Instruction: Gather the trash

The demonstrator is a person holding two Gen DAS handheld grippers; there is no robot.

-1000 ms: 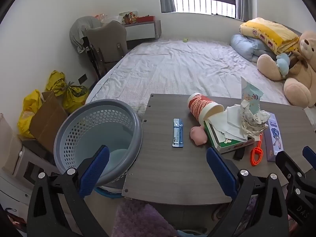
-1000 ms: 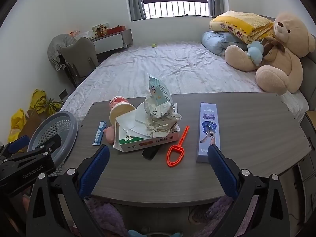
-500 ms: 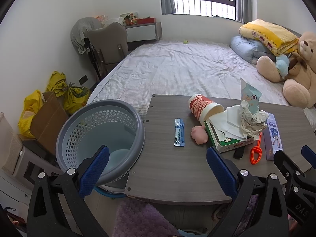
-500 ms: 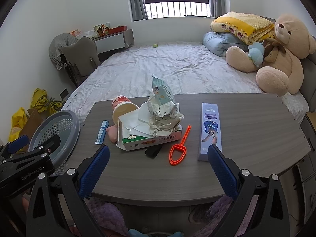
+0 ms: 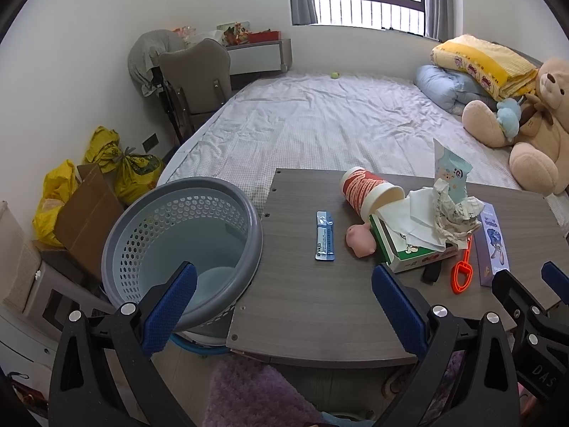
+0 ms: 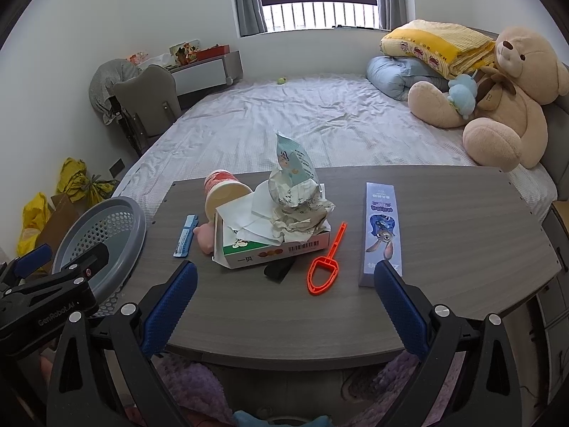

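Nothing looks collected yet: the grey perforated plastic basket (image 5: 185, 238), standing just beside the table's (image 6: 444, 249) left edge, seems bare inside (its floor only partly shows). Both the left gripper (image 5: 284, 299) and right gripper (image 6: 284, 299) hang spread and empty. Crumpled paper (image 6: 298, 210), a red paper cup (image 6: 224, 192) and a blue sachet (image 5: 325, 236) wait, mixed with an orange plastic scoop (image 6: 323, 267).

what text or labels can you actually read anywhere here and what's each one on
"GenRobot.AI": on the black body of the left gripper, seen from the right wrist view.
"DAS": partial, on the body of the right gripper, seen from the left wrist view.
"一贝": on the front of the white carton; its barcode digits are too small.
Blue sachet, purple box, snack bag and yellow blanket: print too blurred to read.
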